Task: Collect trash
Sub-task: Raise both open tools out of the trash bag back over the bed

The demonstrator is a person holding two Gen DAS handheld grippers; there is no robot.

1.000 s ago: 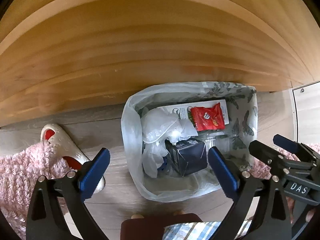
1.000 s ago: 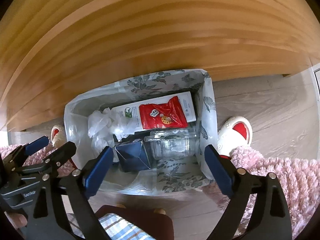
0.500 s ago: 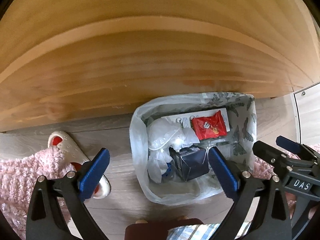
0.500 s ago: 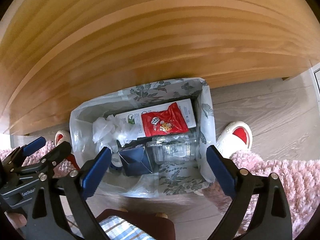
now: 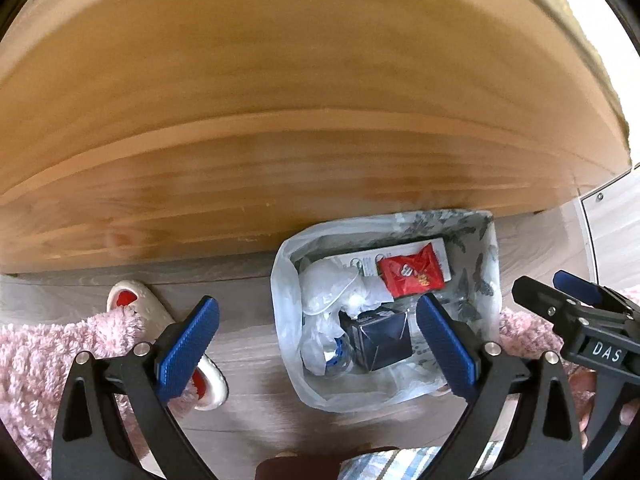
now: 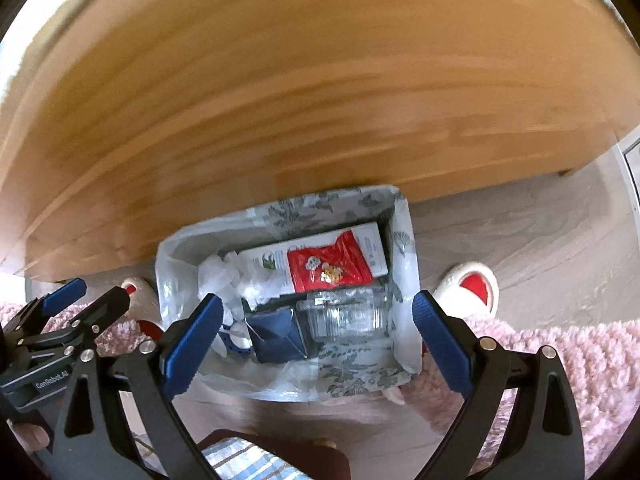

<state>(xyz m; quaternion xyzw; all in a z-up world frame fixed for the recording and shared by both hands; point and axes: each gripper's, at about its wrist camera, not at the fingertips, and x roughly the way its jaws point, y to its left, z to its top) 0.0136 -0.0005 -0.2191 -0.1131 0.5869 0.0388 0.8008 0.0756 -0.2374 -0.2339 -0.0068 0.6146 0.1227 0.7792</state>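
A bin (image 5: pixel 486 256) (image 6: pixel 404 248) lined with a clear bag and floral paper stands on the floor below both grippers. Inside lie a red snack packet (image 5: pixel 412 274) (image 6: pixel 328 268) on a white carton (image 6: pixel 374 242), crumpled clear plastic (image 5: pixel 332 288) (image 6: pixel 224 276), a dark blue box (image 5: pixel 378 336) (image 6: pixel 276 336) and a clear plastic clamshell (image 6: pixel 344 314). My left gripper (image 5: pixel 318 348) hangs open above the bin's left side, nothing between its fingers. My right gripper (image 6: pixel 316 348) is open above the bin, also empty. Each gripper shows at the edge of the other's view.
A wooden table (image 5: pixel 300 100) (image 6: pixel 320 80) fills the upper part of both views, its edge over the bin's far side. White and red slippers (image 5: pixel 128 300) (image 6: pixel 472 284) and pink fluffy rug (image 5: pixel 36 360) (image 6: pixel 560 360) flank the bin. A person's knee in plaid cloth (image 6: pixel 240 460) is at the bottom.
Both grippers have risen and pulled back from the bin, which looks smaller now. More of the tabletop has come into view. Both stay open and empty.
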